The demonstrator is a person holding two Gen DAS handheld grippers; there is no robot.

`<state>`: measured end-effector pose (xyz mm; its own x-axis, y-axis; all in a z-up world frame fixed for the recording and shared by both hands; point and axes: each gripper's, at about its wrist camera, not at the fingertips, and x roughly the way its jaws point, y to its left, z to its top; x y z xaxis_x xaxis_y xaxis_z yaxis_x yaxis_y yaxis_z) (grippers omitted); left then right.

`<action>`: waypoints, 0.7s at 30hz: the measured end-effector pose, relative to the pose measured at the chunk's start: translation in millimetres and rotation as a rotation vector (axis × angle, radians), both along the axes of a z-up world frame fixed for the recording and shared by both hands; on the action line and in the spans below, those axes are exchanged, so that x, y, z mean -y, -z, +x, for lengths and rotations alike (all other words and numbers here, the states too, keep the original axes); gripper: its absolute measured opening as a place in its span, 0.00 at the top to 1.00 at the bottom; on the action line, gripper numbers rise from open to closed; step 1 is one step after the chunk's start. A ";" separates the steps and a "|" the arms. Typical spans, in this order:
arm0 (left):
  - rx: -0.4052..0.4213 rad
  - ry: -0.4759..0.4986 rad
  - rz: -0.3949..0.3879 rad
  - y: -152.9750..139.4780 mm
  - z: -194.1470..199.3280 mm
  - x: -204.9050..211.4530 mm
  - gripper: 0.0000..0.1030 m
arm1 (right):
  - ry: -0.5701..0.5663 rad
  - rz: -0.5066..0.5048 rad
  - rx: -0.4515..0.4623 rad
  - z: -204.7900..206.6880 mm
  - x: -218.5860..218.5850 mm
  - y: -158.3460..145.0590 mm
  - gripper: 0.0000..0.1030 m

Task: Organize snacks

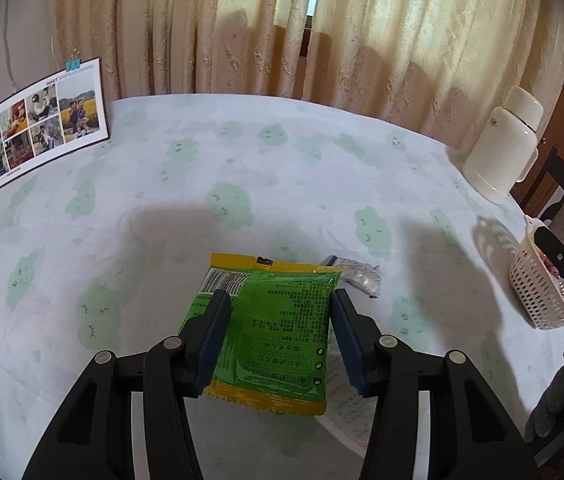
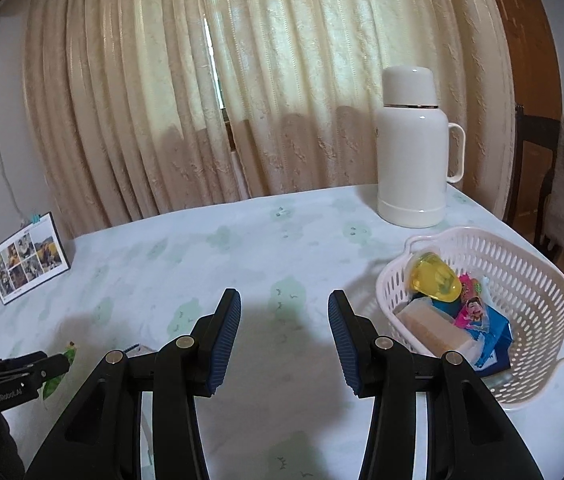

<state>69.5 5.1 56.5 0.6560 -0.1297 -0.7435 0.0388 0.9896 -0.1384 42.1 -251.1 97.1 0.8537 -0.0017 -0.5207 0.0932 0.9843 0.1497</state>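
Two grippers are on record. Left gripper point(image 1: 278, 300): both blue pads press the sides of one green and yellow snack packet point(image 1: 272, 328), which is held above the table point(image 1: 202, 184) with its printed back facing the camera. Right gripper point(image 2: 283, 300): jaws spread wide, nothing between them, over bare cloth.

One further packet, silver-grey point(image 1: 355, 274), lies on the cloth at 1 o'clock of the held packet, just beyond it. One white perforated basket point(image 2: 529, 280) sits at 3 o'clock of the right gripper, near the table's right edge. Inside it at least four items can be counted: a yellow jelly cup point(image 2: 435, 278), a pink wrapper point(image 2: 471, 308), a pale boxed snack point(image 2: 435, 330) and a blue packet point(image 2: 493, 332). One white flask point(image 2: 411, 152) stands upright at 12 o'clock of the basket, near the far edge. One photo card point(image 1: 40, 124) stands at 10 o'clock, at the left edge.

Open cloth runs from the grippers to the far edge, with the curtain point(image 2: 202, 100) behind.

Only the right wrist view shows the basket's contents; the left wrist view shows the basket side-on. Only the left wrist view shows the silver-grey packet.
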 end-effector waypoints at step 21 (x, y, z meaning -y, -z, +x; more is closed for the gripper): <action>0.043 0.252 0.016 -48.3 5.2 126.5 0.54 | 0.303 0.080 0.058 -24.7 132.7 -13.9 0.43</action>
